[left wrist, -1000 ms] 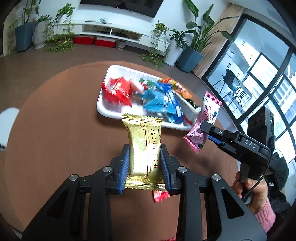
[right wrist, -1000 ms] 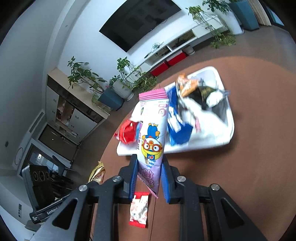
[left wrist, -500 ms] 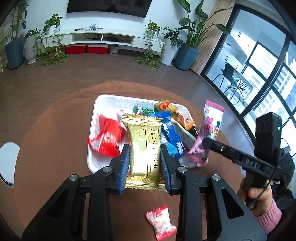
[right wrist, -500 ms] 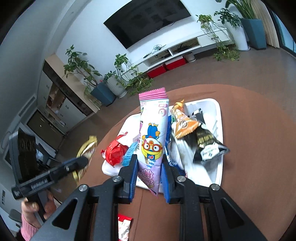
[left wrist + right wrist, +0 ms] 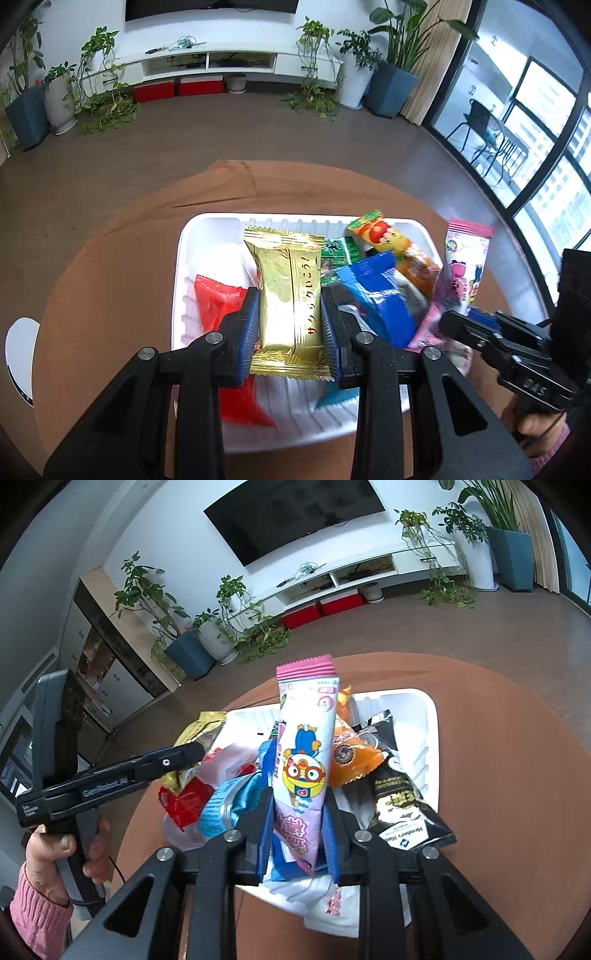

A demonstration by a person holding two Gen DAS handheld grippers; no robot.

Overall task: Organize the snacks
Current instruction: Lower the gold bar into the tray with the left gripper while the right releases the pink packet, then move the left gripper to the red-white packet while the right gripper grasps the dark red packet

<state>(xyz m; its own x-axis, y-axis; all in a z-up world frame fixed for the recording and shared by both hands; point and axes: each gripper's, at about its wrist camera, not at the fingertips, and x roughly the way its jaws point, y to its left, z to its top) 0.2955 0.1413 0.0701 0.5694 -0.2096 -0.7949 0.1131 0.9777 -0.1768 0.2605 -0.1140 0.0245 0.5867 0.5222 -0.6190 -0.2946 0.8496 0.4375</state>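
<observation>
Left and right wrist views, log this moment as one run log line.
left gripper: shut on gold packet | right gripper: shut on pink packet | both over white tray | neither released

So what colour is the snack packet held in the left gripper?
Shiny gold packet with red lettering down its side, clearest in the left wrist view.

Gold wrapper w/ red script. Pink-and-white packet, cartoon bird print. White tray. Red, blue, orange, black packs. Brown worktop.
</observation>
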